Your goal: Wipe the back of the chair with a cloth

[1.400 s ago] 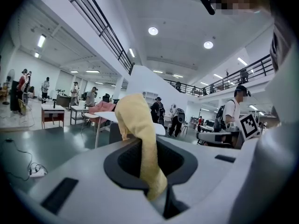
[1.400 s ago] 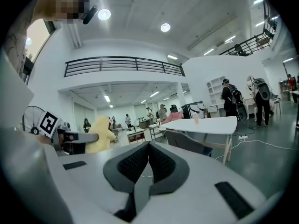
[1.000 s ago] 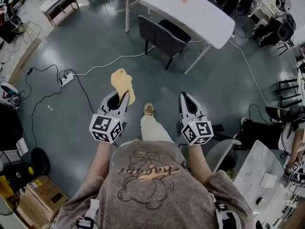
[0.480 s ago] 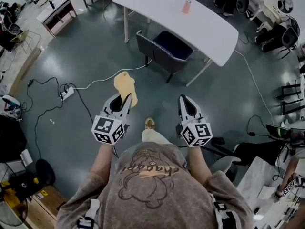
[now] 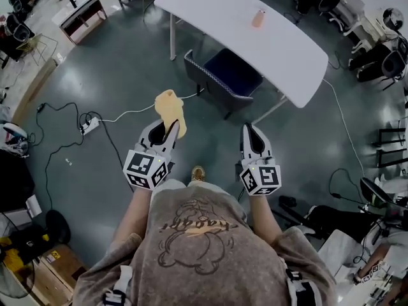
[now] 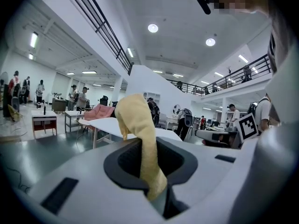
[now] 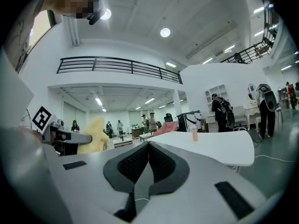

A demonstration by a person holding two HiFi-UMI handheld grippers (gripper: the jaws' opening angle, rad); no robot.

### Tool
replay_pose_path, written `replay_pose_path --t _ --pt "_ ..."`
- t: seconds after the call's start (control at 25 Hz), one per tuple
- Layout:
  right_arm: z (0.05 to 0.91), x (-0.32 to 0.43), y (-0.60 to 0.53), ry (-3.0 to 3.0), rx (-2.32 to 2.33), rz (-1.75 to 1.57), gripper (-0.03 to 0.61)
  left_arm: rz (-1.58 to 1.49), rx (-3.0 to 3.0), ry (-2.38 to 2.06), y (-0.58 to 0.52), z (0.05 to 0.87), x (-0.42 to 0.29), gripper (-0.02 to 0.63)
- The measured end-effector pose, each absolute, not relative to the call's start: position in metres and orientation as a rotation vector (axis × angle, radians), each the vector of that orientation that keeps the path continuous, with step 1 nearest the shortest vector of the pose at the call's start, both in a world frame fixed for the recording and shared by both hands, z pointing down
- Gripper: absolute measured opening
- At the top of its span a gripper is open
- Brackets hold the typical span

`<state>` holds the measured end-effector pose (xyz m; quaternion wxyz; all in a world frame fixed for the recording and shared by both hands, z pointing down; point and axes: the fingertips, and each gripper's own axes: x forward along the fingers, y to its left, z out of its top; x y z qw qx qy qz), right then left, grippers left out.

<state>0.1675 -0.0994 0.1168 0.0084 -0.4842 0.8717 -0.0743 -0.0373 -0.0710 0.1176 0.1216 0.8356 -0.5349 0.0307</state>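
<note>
Two handheld grippers are held side by side above a dark grey-green floor (image 5: 127, 62), with their jaws pointed forward. The left gripper (image 5: 167, 127) is seen with its jaws clamped on a yellow cloth (image 5: 171, 107). The lower end of the cloth is pinched between the pads, and the rest is stood up past the jaw tips in a loose, crumpled fold. In the left gripper view the cloth is shown rising out of the cleft of the jaws and curling over at its top.

The right gripper (image 5: 249, 129) is held with its jaws pressed together, and nothing is caught between them. In the right gripper view its ribbed pads are seen meeting along a single line.

A dark blue padded chair (image 5: 224, 76) is placed ahead of both pairs of jaws and well apart from them. Its back is turned toward the grippers, and its seat is tucked partly under a long white table (image 5: 280, 50). A small pink bottle (image 5: 258, 18) is stood on the table, beyond the chair. The cloth is kept clear of the chair, with no contact between them.
</note>
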Motion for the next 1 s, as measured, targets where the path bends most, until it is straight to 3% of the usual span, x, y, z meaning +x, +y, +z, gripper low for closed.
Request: replay_pose_path --t 1.0 --pt "0.168 0.088 -0.144 2.653 -1.680 -0.341 0.026 0.151 2.533 -1.365 -0.162 0.159 -0.106 0.063"
